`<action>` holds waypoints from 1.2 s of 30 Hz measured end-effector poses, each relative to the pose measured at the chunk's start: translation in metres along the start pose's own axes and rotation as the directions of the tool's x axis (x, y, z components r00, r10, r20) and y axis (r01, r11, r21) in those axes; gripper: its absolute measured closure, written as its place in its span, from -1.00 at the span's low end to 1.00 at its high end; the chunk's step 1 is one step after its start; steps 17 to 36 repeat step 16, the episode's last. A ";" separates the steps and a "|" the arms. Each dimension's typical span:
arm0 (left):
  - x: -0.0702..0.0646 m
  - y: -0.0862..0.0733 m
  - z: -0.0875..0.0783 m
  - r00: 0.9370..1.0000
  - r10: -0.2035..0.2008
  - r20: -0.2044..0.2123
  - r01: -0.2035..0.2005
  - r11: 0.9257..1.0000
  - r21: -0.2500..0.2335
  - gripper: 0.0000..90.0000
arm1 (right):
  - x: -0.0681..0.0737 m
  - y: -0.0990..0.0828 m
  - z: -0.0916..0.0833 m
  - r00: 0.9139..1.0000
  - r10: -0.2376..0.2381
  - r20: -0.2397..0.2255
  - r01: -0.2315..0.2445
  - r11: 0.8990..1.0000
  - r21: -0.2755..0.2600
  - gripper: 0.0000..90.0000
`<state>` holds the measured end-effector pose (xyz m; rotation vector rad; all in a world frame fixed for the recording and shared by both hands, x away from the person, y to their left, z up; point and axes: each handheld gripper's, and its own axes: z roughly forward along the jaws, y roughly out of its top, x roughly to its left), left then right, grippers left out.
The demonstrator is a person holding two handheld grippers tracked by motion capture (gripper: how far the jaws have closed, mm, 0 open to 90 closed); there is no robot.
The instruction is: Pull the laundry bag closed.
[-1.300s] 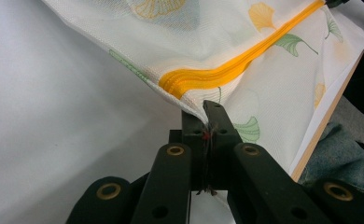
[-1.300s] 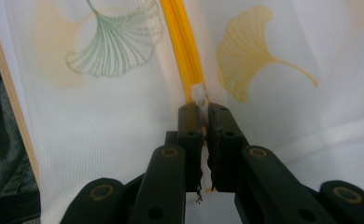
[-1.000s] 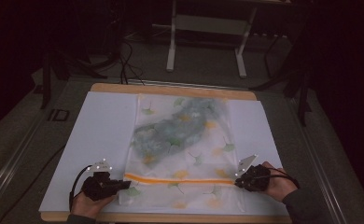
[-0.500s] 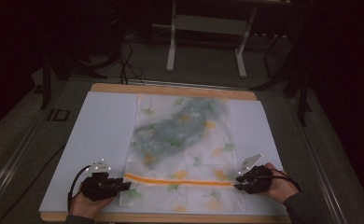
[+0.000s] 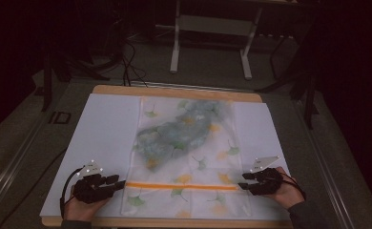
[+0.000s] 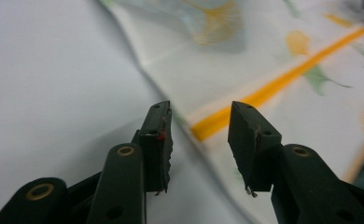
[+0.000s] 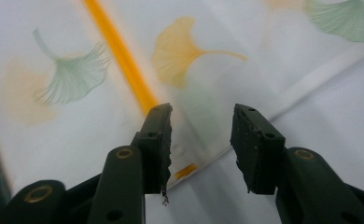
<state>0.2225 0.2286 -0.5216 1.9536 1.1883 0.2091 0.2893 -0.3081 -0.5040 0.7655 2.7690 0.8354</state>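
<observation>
Cloth [image 5: 189, 157], white and printed with green and yellow ginkgo leaves, is lying flat across the middle of a white sheet [image 5: 103, 129] that is covering the wooden table [image 5: 174, 90]. An orange stripe [image 5: 181, 185] is running across the cloth close to its near hem, and every place below is given from that stripe. A grey-green, cloudy patch [image 5: 179, 131] of the cloth is sitting well beyond the stripe, toward the far edge of the table.

At the stripe's left end the left gripper [image 5: 118, 182] is resting in the person's hand, pointing along the stripe toward the cloth's side edge. Its jaws have just been opening and are now standing apart; in the left gripper view [image 6: 199, 140] the end of the stripe [image 6: 264, 93] and the cloth's edge are lying in the gap between them, under the tips and not pressed by the pads (whether the tips are brushing the fabric I cannot tell).

At the stripe's right end the right gripper [image 5: 243, 186] is mirroring it, aimed inward. Its jaws have likewise just been opening and are standing apart, with nothing clamped; the right gripper view [image 7: 201, 140] is showing the stripe [image 7: 119, 56] running away from the tips, and a yellow leaf [image 7: 180, 49] lying just beside it.
</observation>
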 end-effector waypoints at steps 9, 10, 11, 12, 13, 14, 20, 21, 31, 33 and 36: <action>0.005 -0.001 0.006 0.981 0.016 -0.191 -0.018 1.000 -0.010 0.23 | -0.008 -0.013 0.008 0.968 0.233 0.091 -0.215 0.961 -0.173 0.22; 0.006 -0.001 0.008 0.978 0.011 -0.206 -0.013 1.000 -0.006 0.21 | -0.008 -0.015 0.010 0.960 0.262 0.100 -0.240 0.951 -0.195 0.22; 0.008 -0.001 0.010 0.975 0.004 -0.222 -0.004 1.000 0.001 0.17 | -0.008 -0.017 0.011 0.952 0.281 0.118 -0.253 0.945 -0.210 0.22; 0.009 -0.001 0.012 0.971 -0.002 -0.240 0.003 1.000 0.004 0.15 | -0.007 -0.019 0.012 0.944 0.303 0.132 -0.269 0.936 -0.225 0.21; 0.010 -0.001 0.013 0.966 -0.010 -0.259 0.011 1.000 0.004 0.15 | -0.007 -0.021 0.013 0.936 0.323 0.143 -0.284 0.928 -0.241 0.20; 0.012 0.000 0.014 0.956 -0.023 -0.292 0.024 1.000 -0.002 0.12 | -0.007 -0.023 0.014 0.928 0.339 0.154 -0.295 0.921 -0.255 0.18; 0.014 0.000 0.015 0.942 -0.038 -0.335 0.034 0.999 -0.018 0.07 | -0.008 -0.027 0.014 0.908 0.374 0.188 -0.316 0.908 -0.276 0.14; 0.014 0.000 0.015 0.942 -0.038 -0.335 0.034 0.999 -0.018 0.07 | -0.008 -0.027 0.014 0.908 0.374 0.188 -0.316 0.908 -0.276 0.14; 0.014 0.000 0.015 0.942 -0.038 -0.335 0.034 0.999 -0.018 0.07 | -0.008 -0.027 0.014 0.908 0.374 0.188 -0.316 0.908 -0.276 0.14; 0.014 0.000 0.015 0.942 -0.038 -0.335 0.034 0.999 -0.018 0.07 | -0.008 -0.027 0.014 0.908 0.374 0.188 -0.316 0.908 -0.276 0.14; 0.014 0.000 0.015 0.942 -0.038 -0.335 0.034 0.999 -0.018 0.07 | -0.008 -0.027 0.014 0.908 0.374 0.188 -0.316 0.908 -0.276 0.14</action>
